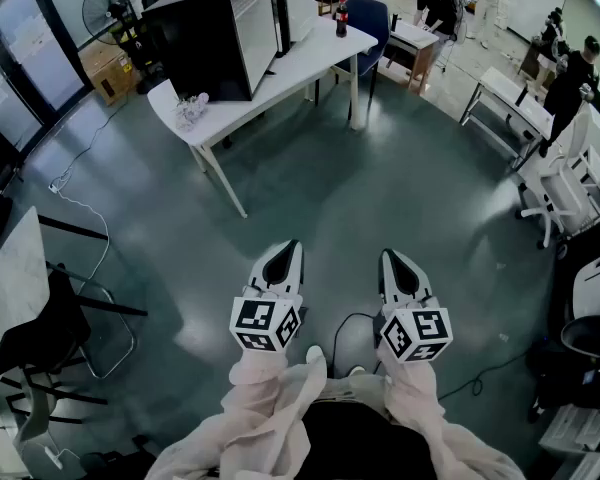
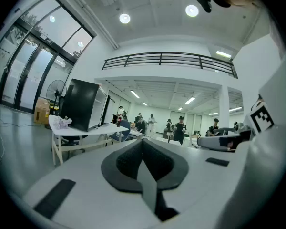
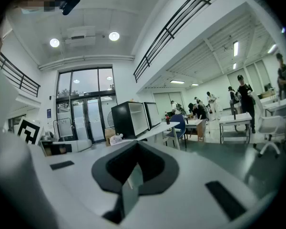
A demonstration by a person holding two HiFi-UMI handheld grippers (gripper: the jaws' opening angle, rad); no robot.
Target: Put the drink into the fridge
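Two empty claws, left gripper [image 1: 286,252] and right gripper [image 1: 397,262], are shown pressed together side by side, while the drink [image 1: 341,18] is stood on the far table [image 1: 280,73], right of the fridge [image 1: 215,38].

A dark cola bottle [image 1: 341,18] with a red label stands upright near the far end of the white bench [image 1: 315,56]. The small black fridge [image 1: 210,43] sits on the same bench, its door [image 1: 298,3] open, white interior showing.
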